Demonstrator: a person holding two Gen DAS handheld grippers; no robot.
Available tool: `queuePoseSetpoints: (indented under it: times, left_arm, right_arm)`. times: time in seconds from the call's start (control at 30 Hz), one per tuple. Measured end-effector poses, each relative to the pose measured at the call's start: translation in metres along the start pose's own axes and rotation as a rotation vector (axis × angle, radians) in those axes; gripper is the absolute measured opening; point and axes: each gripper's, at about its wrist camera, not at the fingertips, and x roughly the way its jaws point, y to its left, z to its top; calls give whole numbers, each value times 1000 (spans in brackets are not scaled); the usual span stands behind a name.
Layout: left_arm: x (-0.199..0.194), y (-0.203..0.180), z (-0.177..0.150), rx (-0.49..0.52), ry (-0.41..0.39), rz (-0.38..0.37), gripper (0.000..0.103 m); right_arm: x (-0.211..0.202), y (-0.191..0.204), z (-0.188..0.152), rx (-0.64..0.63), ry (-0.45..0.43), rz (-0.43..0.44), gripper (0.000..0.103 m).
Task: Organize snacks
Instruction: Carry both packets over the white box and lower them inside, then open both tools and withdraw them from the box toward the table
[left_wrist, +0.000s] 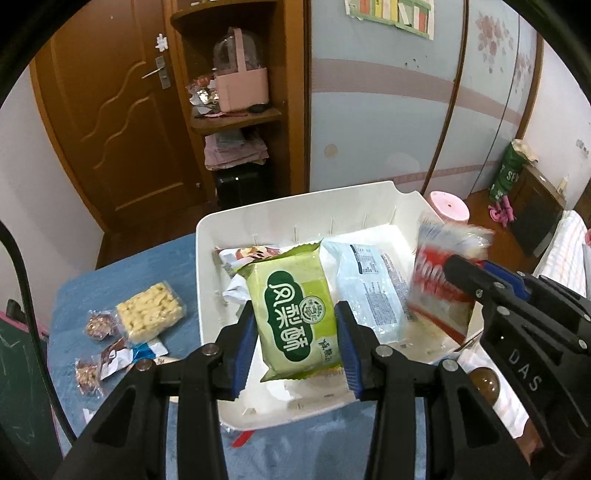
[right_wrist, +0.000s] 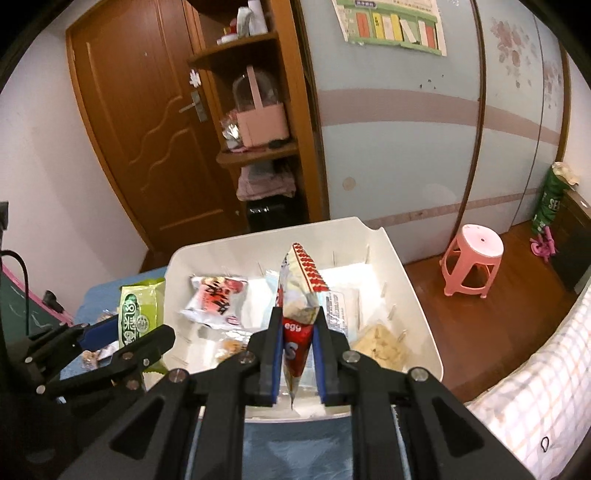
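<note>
My left gripper (left_wrist: 296, 314) is shut on a green snack pack (left_wrist: 293, 310) and holds it over the white bin (left_wrist: 258, 218). The pack also shows in the right wrist view (right_wrist: 138, 317). My right gripper (right_wrist: 298, 317) is shut on a red and white egg snack bag (right_wrist: 301, 291), held on edge over the bin (right_wrist: 399, 273); the bag shows blurred in the left wrist view (left_wrist: 439, 280). In the bin lie a pale blue pack (left_wrist: 369, 291), a red and white pack (right_wrist: 214, 295) and a yellowish snack (right_wrist: 380, 345).
On the blue tablecloth (left_wrist: 147, 266) left of the bin lie a yellow puffed snack bar (left_wrist: 149, 312) and several small wrapped snacks (left_wrist: 99, 325). A pink stool (right_wrist: 472, 264) stands on the floor to the right. A bed edge (right_wrist: 546, 369) is at the far right.
</note>
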Motion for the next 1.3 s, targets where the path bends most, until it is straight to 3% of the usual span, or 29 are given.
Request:
queuePoseSetpoints:
  times: [0.07, 0.1, 0.13, 0.27, 0.77, 1.07, 1.3]
  left_arm:
    - [6, 0, 0, -1, 4, -6, 58]
    - [7, 2, 0, -11, -2, -14, 79]
    - [7, 4, 0, -22, -13, 1, 85]
    - [8, 11, 1, -33, -5, -20, 86]
    - [-18, 21, -7, -45, -31, -26, 86]
    - [-55, 37, -21, -86, -49, -32, 86]
    - [-101, 64, -41, -123, -113, 9, 86]
  right_arm:
    - [6, -2, -1, 13, 21, 16, 16]
    - [8, -3, -2, 24, 29, 23, 16]
    - [9, -4, -3, 32, 32, 20, 18]
    - [11, -13, -7, 57, 36, -8, 43]
    - [-4, -24, -12, 106, 67, 1, 52]
    - [-42, -8, -22, 38, -3, -49, 52]
    - [-86, 22, -35, -45, -126, -61, 52]
